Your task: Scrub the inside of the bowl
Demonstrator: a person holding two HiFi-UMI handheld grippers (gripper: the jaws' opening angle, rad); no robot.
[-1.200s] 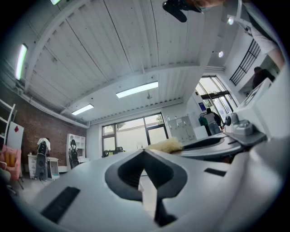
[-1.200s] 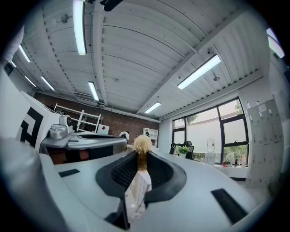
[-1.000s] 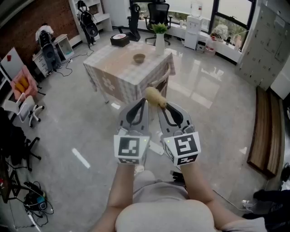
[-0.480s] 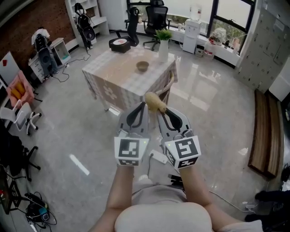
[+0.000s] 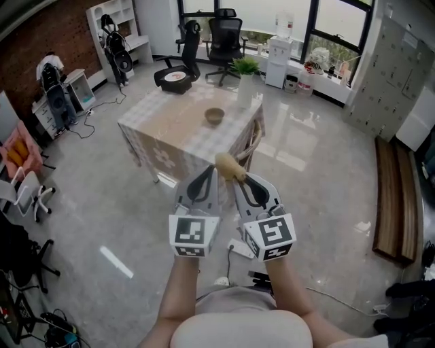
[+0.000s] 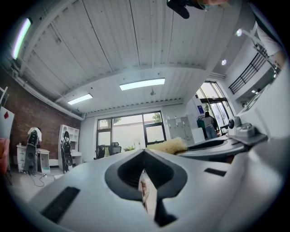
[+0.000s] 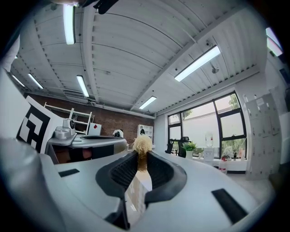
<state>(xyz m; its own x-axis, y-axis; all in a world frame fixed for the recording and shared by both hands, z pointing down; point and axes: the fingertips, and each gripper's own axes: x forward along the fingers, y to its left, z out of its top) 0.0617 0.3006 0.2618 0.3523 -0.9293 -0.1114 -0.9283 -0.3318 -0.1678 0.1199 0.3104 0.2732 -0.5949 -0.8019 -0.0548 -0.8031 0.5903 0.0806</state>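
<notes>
One brush (image 5: 229,164), one bowl (image 5: 215,115)

This is a big open-plan office or studio room, with a glossy grey stone floor (image 5: 102,197), a red brick wall (image 5: 41,30) at the far left and tall black-framed windows (image 5: 343,17) along the far side. Black swivel office chairs (image 5: 228,37), a white water dispenser (image 5: 277,58) and white open shelving (image 5: 95,13) stand at the far end. A square table under a beige checked cloth (image 5: 170,129) stands mid-floor, grey metal lockers (image 5: 387,68) and a long wooden bench (image 5: 394,197) line the right, and long white strip lights (image 7: 197,63) cross the ribbed white ceiling (image 7: 136,54).
</notes>
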